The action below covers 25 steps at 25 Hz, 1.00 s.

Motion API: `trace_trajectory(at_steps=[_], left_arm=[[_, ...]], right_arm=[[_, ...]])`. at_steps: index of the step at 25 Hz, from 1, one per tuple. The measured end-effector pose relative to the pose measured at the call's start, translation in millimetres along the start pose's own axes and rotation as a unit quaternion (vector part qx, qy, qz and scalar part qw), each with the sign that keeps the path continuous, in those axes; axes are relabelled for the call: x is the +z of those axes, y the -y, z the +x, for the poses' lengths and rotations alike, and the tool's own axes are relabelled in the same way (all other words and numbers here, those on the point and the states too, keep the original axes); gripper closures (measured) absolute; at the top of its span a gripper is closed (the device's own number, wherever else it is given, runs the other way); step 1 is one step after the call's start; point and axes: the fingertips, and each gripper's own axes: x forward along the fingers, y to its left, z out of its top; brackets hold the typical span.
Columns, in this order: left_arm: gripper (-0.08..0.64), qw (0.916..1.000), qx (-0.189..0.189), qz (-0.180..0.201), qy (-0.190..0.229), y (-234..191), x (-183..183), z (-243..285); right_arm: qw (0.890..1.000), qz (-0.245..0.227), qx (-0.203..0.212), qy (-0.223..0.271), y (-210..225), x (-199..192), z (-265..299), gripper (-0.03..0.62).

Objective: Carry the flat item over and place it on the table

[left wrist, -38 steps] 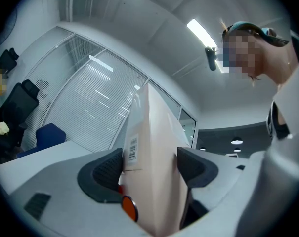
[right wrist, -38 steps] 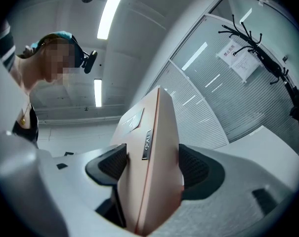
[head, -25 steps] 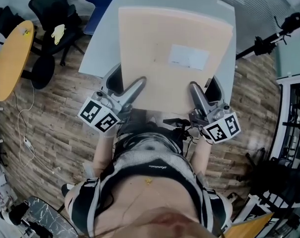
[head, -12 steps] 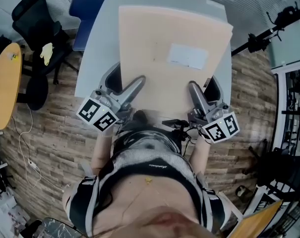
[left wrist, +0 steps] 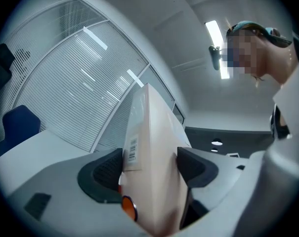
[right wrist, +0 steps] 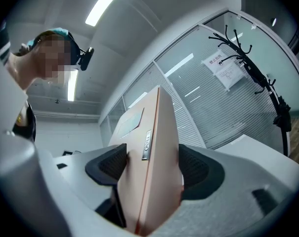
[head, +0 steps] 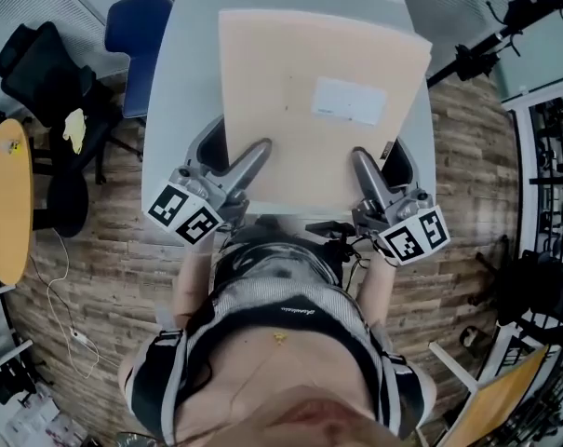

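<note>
Carried forward since a second ago, now over more of the pale grey rectangular table. Flat pale-tan cardboard box gripped at its near edge on both sides, likely to keep so broad a panel level: left gripper clamped near the left corner, right gripper clamped near the right. Held above the tabletop, apparently not yet set down. Thin, wide and plain, with a white rectangular label on top and a barcode sticker on one face.
</note>
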Motion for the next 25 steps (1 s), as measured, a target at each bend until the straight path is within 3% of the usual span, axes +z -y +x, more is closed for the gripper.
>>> trace_trajectory(at_steps=[25], left_arm=[[0.227,0.9998,-0.015,-0.015,-0.006,-22.8,0.4,12.1]], right_arm=[[1.0,-0.002,-0.023,-0.001,7.3,-3.1,18.3,0.282]])
